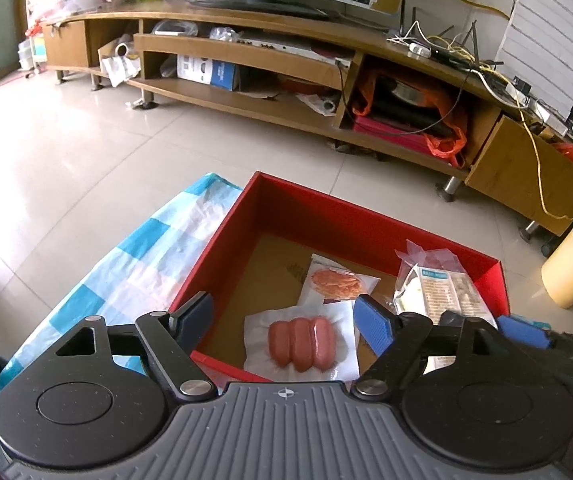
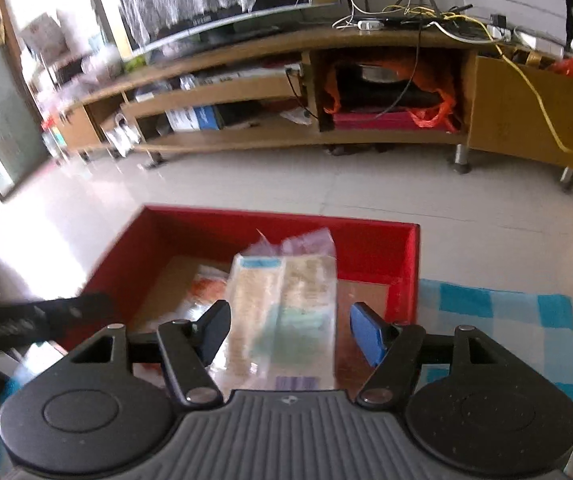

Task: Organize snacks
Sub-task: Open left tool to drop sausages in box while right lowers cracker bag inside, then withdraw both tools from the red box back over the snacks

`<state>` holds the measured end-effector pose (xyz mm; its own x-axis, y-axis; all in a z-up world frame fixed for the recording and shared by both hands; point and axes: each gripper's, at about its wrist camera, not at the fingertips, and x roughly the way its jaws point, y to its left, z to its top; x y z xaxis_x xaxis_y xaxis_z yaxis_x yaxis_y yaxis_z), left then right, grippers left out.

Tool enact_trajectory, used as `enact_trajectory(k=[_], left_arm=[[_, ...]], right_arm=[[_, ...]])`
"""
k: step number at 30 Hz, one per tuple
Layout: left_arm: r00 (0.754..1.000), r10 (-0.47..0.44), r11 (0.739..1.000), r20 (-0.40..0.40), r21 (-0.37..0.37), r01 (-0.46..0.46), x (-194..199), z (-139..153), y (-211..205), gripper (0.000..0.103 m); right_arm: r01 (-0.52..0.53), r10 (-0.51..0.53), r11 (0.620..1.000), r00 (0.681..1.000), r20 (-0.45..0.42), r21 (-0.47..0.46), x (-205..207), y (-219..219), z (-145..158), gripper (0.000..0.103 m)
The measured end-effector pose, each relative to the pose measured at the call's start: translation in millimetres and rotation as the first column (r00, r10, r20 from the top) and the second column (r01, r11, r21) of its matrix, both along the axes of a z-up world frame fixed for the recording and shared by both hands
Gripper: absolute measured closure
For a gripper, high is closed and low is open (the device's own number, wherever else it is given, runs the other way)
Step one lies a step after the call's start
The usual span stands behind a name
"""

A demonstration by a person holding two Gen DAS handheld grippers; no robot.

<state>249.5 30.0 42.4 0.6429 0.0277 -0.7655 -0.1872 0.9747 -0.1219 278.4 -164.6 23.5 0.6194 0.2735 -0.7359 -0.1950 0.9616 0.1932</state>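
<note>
The left gripper point(image 1: 286, 314) stands with its 2 fingers wide apart and nothing pressed between the pads. Below the gap, on the cardboard floor of the red box point(image 1: 366, 220), lies a clear packet of 3 sausages point(image 1: 301, 345). Just beyond it lies a white packet with an orange picture point(image 1: 336, 284), its print too small to read.

The right gripper point(image 2: 290, 330) also has its fingers apart. A clear packet with printed labels point(image 2: 286, 312) lies between them; it is heavily blurred, the left pad overlaps its edge and the right pad stands clear of it, so no firm grip shows. In the left wrist view the same packet leans in the box's right corner, its lower end hidden behind the right gripper's blue pads.

The box sits on a blue-and-white checked cloth point(image 1: 134, 272), cut off by the gripper bodies. Past the tiled floor stands a cluttered wooden TV stand point(image 1: 246, 60) and, at the right edge, a yellow bin point(image 1: 570, 276), partly cropped.
</note>
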Motion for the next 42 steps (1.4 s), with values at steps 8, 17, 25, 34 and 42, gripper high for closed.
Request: enact_trajectory(k=[8, 17, 25, 34, 42], left_arm=[[1.0, 0.008, 1.0, 0.014, 0.007, -0.008, -2, 3, 6, 0.018], [1.0, 0.007, 1.0, 0.003, 0.01, -0.007, -2, 0, 9, 0.018], [1.0, -0.01, 1.0, 0.013, -0.008, 0.01, -19, 9, 14, 0.017], [0.999, -0.044, 0.999, 0.016, -0.018, 0.044, -48, 14, 12, 0.017], [0.998, -0.067, 0.997, 0.018, -0.025, 0.068, -74, 15, 9, 0.017]], right_arm=[[-0.05, 0.051, 0.998, 0.999, 0.001, -0.038, 4, 17, -4, 0.045], [-0.068, 0.071, 0.993, 0.997, 0.033, -0.095, 8, 32, -3, 0.045], [-0.037, 0.046, 0.994, 0.995, 0.084, -0.103, -14, 20, 24, 0.045], [-0.053, 0.074, 0.984, 0.99, 0.123, -0.17, -55, 17, 42, 0.044], [-0.063, 0.089, 0.981, 0.986, 0.139, -0.181, -92, 14, 53, 0.044]])
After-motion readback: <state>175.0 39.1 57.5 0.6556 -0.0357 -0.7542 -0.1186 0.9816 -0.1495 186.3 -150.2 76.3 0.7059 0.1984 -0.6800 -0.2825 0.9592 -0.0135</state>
